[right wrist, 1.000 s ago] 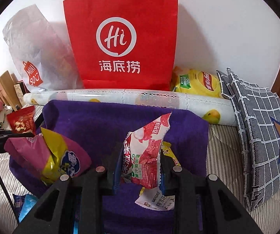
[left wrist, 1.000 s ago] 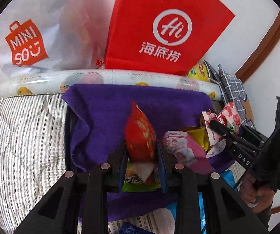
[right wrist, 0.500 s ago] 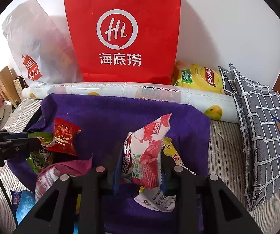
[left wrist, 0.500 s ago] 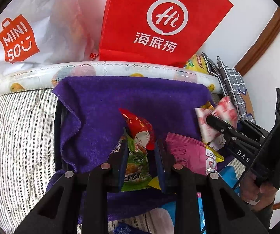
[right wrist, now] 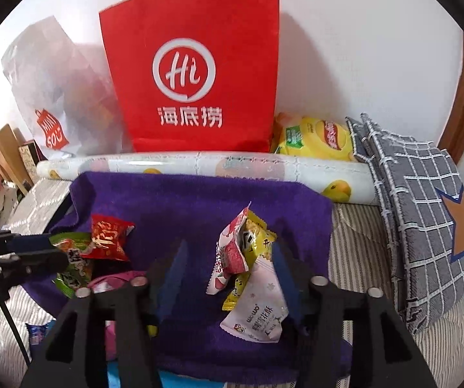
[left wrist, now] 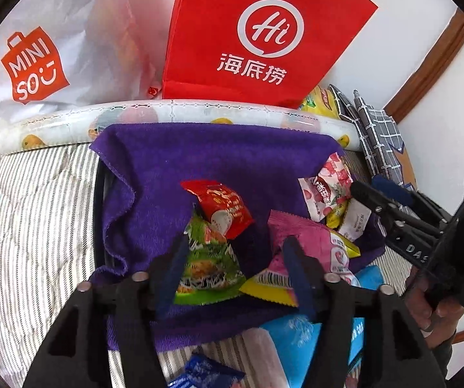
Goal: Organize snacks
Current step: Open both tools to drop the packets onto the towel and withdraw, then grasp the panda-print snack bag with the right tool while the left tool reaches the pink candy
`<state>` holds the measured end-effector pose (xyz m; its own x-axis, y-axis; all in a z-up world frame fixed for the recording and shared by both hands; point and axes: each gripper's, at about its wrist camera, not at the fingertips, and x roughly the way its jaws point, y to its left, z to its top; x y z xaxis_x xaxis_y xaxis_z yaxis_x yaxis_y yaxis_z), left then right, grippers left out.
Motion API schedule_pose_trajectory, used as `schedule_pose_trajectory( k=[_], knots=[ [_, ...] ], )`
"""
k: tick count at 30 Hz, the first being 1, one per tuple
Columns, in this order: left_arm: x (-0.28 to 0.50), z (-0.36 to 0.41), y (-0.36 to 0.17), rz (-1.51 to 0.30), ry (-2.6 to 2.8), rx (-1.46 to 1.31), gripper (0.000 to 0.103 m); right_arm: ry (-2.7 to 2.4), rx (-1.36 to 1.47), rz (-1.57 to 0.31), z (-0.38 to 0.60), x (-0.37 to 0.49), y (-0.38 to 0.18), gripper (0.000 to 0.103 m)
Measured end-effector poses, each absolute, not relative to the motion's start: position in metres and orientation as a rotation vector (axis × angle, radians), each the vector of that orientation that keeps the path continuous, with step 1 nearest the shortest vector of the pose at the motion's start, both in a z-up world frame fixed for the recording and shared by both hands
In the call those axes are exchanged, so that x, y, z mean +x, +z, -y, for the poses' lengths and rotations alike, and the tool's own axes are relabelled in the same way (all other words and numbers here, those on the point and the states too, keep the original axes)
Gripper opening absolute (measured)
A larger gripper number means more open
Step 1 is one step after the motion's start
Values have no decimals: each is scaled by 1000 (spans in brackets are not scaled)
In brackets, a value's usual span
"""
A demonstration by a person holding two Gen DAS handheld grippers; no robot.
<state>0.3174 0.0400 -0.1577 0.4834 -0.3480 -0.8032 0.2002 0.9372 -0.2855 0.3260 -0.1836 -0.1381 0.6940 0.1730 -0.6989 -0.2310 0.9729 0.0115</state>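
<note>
Purple towel (left wrist: 206, 158) spread on the striped bed as collecting ground: at its nine o'clock side, red packet (left wrist: 224, 208) lying on green packet (left wrist: 207, 258), evidently dropped together. Left gripper (left wrist: 235, 268), jaws just parted, half wide, holds nothing. At three o'clock, pink-white packet (right wrist: 232, 252) heaped with others; right gripper (right wrist: 228, 274) likewise just released, empty.

Red paper bag (right wrist: 193, 74), white plastic bag (left wrist: 70, 48), fruit-print roll (right wrist: 206, 166), checked grey cushion (right wrist: 422, 207), striped bedding (left wrist: 35, 213)
</note>
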Motion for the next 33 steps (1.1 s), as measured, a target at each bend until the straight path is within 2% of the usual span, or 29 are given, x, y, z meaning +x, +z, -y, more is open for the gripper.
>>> schedule_pose_trajectory(
  k=[9, 16, 20, 27, 33],
  knots=[
    [285, -39, -135, -982, -295, -150, 69, 185, -88, -743, 193, 284, -108, 80],
    [246, -30, -116, -957, -265, -118, 75, 147, -71, -725, 204, 244, -89, 86],
    [220, -26, -109, -945, -232, -96, 80, 101, -82, -686, 207, 215, -82, 96],
    [181, -28, -110, -941, -235, -113, 81, 21, -129, -724, 204, 179, -83, 96],
    [147, -30, -111, -925, -305, -124, 81, 8, -135, -675, 202, 136, -85, 96]
  ],
)
